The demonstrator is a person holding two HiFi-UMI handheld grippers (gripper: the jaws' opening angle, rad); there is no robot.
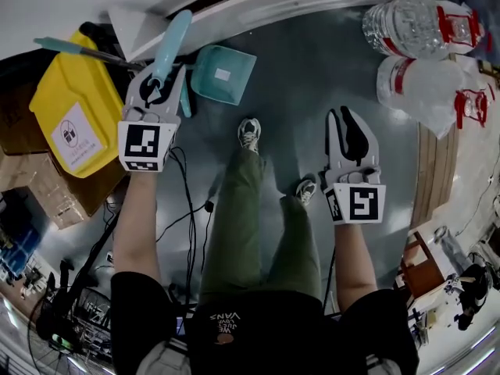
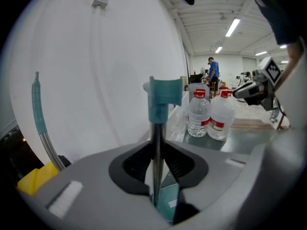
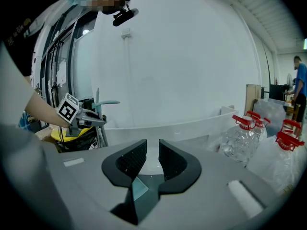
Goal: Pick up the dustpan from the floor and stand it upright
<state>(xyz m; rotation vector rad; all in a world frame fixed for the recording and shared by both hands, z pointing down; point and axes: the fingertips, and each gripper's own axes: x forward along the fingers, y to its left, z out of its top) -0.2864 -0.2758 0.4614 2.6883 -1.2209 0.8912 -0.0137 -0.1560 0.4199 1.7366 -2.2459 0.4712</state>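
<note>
where left gripper clamps, dustpan handle is hidden.

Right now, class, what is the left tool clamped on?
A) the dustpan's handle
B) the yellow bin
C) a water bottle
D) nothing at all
A: in the left gripper view the left tool has its jaws pressed on the dustpan's handle, a thin rod that runs up to a teal grip.

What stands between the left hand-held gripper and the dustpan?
Nothing visible does: the left hand-held gripper is shut on the dustpan by its handle. The yellow bin and the water bottles lie off to either side, apart from the pan.
</note>
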